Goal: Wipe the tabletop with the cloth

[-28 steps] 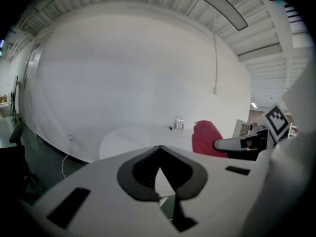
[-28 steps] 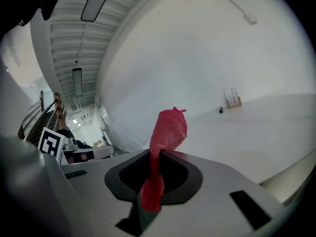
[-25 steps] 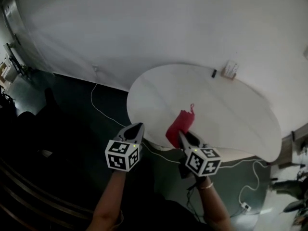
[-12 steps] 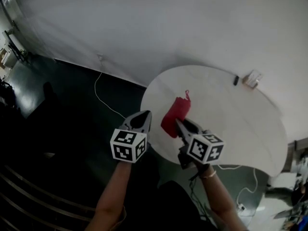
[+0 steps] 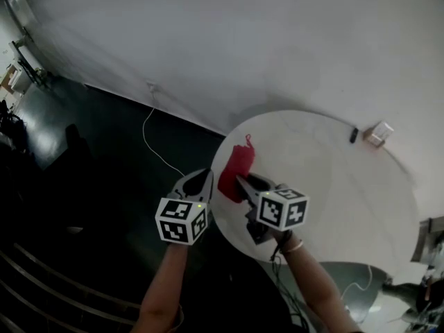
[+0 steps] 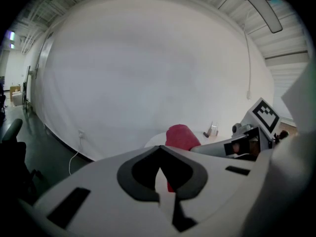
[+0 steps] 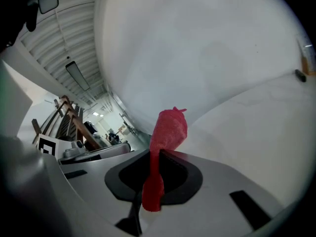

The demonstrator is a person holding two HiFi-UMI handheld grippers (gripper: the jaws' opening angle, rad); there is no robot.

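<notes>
**Q:** What is each gripper doing?

**A:** The right gripper (image 5: 240, 181) has its jaws clamped on a red cloth (image 5: 234, 171). Its own view shows the cloth (image 7: 168, 128) pinched in the middle of the jaws (image 7: 153, 158): a thin strip runs back through them, and a fuller bunch stands out past the tips. The left gripper (image 5: 202, 176) has its jaws drawn together with nothing between them (image 6: 160, 153).

**Q:** Where is the cloth relative to the two grippers?

**A:** It sticks out ahead of the right gripper's tips, over the near-left edge of a round white table (image 5: 333, 193). From the left gripper it is just ahead and to the right; in that gripper's view the cloth (image 6: 181, 135) shows beyond its closed tips. I cannot tell whether the cloth touches the tabletop.

**Q:** What else is around?

**A:** Far ahead and to the right of the right gripper, at the table's far edge, sit a small dark object (image 5: 354, 135) and a pale box (image 5: 379, 133). Ahead and left of the left gripper, a white cable (image 5: 148, 132) trails across the dark floor (image 5: 90, 151).
</notes>
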